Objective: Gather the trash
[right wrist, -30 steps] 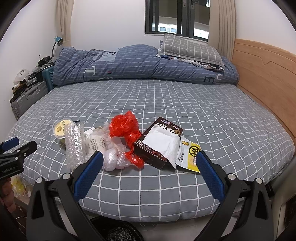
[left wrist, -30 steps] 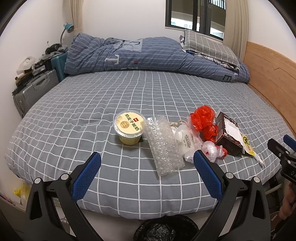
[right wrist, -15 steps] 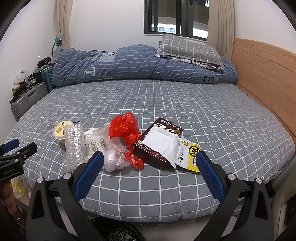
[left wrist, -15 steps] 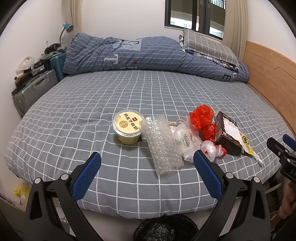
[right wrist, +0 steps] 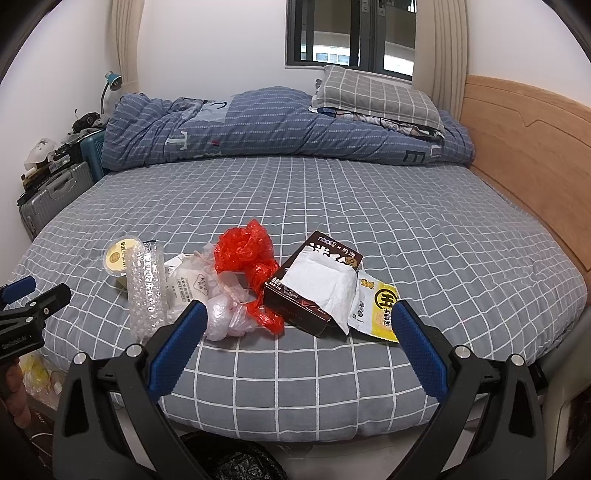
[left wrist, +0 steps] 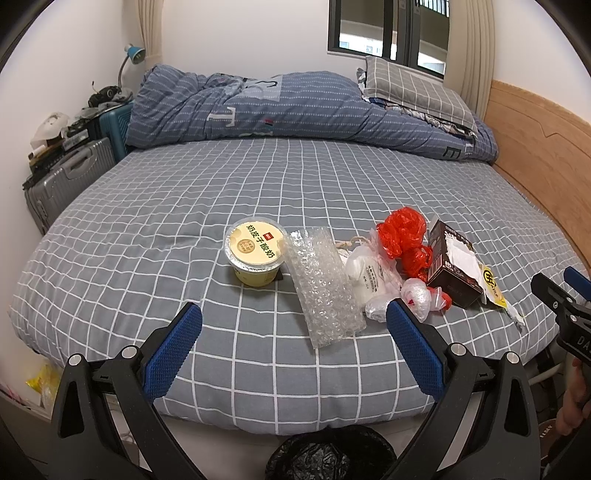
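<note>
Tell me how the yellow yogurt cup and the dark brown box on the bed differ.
The yogurt cup is round and pale yellow; the brown box is rectangular and dark. The cup stands upright with its lid sealed, while the box lies on its side with white paper draped over it. The cup sits at the left end of the trash row, the box near the right end. Both rest on the checked bed sheet, untouched by either hand-held gripper.

White walls; dark-framed window (right wrist: 351, 35) behind a grid-sheeted bed (right wrist: 369, 206); wooden headboard (right wrist: 524, 147) right; suitcases (left wrist: 62, 184) left.
</note>
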A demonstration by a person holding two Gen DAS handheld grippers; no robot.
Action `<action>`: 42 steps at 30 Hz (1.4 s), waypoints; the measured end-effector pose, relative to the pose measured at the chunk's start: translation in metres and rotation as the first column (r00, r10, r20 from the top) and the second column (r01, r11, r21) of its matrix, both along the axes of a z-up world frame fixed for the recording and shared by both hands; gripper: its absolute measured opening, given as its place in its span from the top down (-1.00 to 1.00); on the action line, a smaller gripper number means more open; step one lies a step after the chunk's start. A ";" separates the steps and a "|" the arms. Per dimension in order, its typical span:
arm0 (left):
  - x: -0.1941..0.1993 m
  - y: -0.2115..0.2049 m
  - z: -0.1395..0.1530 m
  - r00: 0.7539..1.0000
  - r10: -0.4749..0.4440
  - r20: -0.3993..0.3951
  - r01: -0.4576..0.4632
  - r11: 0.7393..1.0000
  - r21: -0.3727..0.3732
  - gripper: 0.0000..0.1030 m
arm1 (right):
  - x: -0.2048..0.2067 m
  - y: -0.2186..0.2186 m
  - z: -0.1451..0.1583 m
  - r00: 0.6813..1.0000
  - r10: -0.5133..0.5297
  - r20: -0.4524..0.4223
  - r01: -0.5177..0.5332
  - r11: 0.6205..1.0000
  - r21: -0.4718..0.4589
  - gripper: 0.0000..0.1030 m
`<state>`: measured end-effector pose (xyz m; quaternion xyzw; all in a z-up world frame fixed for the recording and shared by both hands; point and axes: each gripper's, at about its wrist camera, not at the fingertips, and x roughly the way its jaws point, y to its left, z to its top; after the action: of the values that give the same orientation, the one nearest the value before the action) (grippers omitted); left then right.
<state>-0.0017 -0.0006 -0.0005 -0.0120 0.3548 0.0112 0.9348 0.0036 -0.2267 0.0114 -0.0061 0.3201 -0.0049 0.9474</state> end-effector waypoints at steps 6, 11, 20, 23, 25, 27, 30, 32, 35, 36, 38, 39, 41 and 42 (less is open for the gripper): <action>0.000 0.000 0.000 1.000 0.000 0.000 0.000 1.000 0.000 -0.89 | 0.000 -0.001 0.001 1.000 -0.002 0.005 0.002 1.000 -0.002 -0.86; 0.000 -0.001 -0.001 1.000 -0.001 -0.003 0.001 1.000 0.001 -0.89 | 0.000 -0.001 0.002 1.000 -0.005 0.008 0.005 1.000 -0.003 -0.86; -0.001 -0.003 -0.002 1.000 -0.001 -0.001 0.001 1.000 0.003 -0.89 | 0.000 -0.002 0.003 1.000 -0.006 0.011 0.006 1.000 -0.004 -0.86; -0.001 -0.001 -0.001 1.000 0.002 -0.004 -0.002 1.000 -0.001 -0.89 | 0.000 -0.002 0.003 1.000 -0.007 0.011 0.007 1.000 -0.002 -0.86; -0.001 0.000 0.000 1.000 0.003 -0.005 -0.003 1.000 -0.001 -0.89 | 0.000 -0.002 0.003 1.000 -0.008 0.011 0.008 1.000 -0.003 -0.86; -0.002 0.001 0.000 1.000 0.004 -0.005 -0.004 1.000 -0.001 -0.89 | 0.000 -0.002 0.003 1.000 -0.007 0.011 0.007 1.000 -0.002 -0.86; -0.001 0.001 0.000 1.000 0.005 -0.008 -0.005 1.000 0.000 -0.89 | 0.001 -0.002 0.003 1.000 -0.006 0.010 0.006 1.000 -0.004 -0.86; 0.001 0.002 -0.003 1.000 0.009 -0.021 -0.009 1.000 -0.003 -0.89 | 0.001 -0.003 0.003 1.000 -0.008 0.009 0.008 1.000 -0.005 -0.86; 0.013 0.004 -0.008 0.999 0.013 -0.047 -0.014 1.000 -0.017 -0.89 | 0.011 -0.011 0.006 1.000 -0.022 0.010 0.022 1.000 -0.015 -0.86; 0.017 0.004 -0.009 0.999 0.011 -0.052 -0.012 1.000 -0.012 -0.89 | 0.017 -0.016 0.007 0.999 -0.032 0.007 0.032 0.999 -0.020 -0.86; 0.028 0.002 -0.012 0.998 0.011 -0.066 -0.011 1.000 0.004 -0.89 | 0.029 -0.025 0.006 0.999 -0.046 -0.007 0.046 0.999 -0.024 -0.86; 0.035 0.001 -0.013 0.997 0.011 -0.077 -0.011 1.000 0.000 -0.89 | 0.038 -0.031 0.004 0.998 -0.058 -0.017 0.057 0.998 -0.025 -0.86; 0.046 -0.001 -0.017 0.995 0.006 -0.095 -0.007 1.000 -0.013 -0.89 | 0.050 -0.039 0.001 0.997 -0.073 -0.032 0.073 0.997 -0.025 -0.86; 0.054 -0.003 -0.020 0.994 0.003 -0.110 -0.005 1.000 -0.024 -0.89 | 0.058 -0.045 -0.001 0.996 -0.083 -0.044 0.082 0.996 -0.021 -0.86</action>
<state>0.0522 -0.0031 -0.0210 -0.0233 0.4056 0.0095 0.9137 0.0618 -0.2715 0.0099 -0.0019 0.3411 -0.0472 0.9388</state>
